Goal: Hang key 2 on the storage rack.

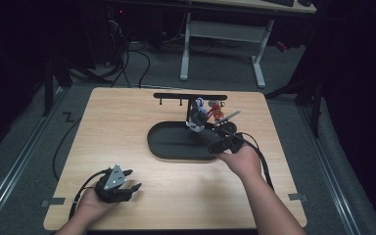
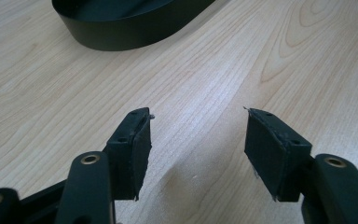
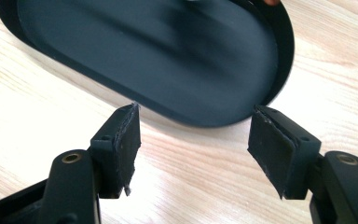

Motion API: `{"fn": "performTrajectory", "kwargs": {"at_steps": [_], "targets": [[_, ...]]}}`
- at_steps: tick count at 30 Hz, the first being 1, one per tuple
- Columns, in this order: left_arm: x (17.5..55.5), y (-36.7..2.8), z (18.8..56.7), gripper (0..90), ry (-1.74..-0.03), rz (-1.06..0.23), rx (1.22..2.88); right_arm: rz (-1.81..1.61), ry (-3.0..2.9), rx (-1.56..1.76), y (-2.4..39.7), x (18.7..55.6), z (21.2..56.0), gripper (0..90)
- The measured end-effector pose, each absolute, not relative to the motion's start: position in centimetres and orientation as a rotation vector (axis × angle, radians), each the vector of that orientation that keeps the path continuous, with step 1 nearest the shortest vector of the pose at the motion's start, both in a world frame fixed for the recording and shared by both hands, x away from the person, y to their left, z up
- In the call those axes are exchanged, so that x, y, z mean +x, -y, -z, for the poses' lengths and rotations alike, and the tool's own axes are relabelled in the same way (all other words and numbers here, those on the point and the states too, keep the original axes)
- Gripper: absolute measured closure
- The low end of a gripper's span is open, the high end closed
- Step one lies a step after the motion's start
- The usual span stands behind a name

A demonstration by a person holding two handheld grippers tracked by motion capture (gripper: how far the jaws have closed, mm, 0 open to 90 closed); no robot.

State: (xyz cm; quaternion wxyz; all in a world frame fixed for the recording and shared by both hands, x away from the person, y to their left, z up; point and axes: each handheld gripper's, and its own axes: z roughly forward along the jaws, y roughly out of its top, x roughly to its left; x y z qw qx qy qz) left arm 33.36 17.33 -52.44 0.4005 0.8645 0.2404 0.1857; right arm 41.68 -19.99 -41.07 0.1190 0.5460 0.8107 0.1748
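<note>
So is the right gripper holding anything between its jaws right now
No, the right gripper has its jaws apart with only bare table between them.

Overall light: the high view was dim; the counter was the one lit patch, and the room around it fell to near black.
Light source: it seemed to come from above the counter; no lamp could be seen.
Gripper views: both were much brighter, with the wood grain pale and washed out toward the upper right.
Shadows: a soft shadow lay under the tray rim and between the jaws of the left hand-held gripper.
Blur: the tray floor in the right gripper view showed smeared streaks; the jaws of the right hand-held gripper were sharp.
Detail: the small items behind the tray in the high view were too coarse to read.
</note>
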Motion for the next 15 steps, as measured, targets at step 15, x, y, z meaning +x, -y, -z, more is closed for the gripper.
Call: {"fn": "performTrajectory", "kwargs": {"at_steps": [15], "targets": [[33.3,-16.3,52.9,40.8,-0.595,-0.463,2.229,-0.75,-2.179,1.446,22.7,34.3,49.1,31.6]]}}
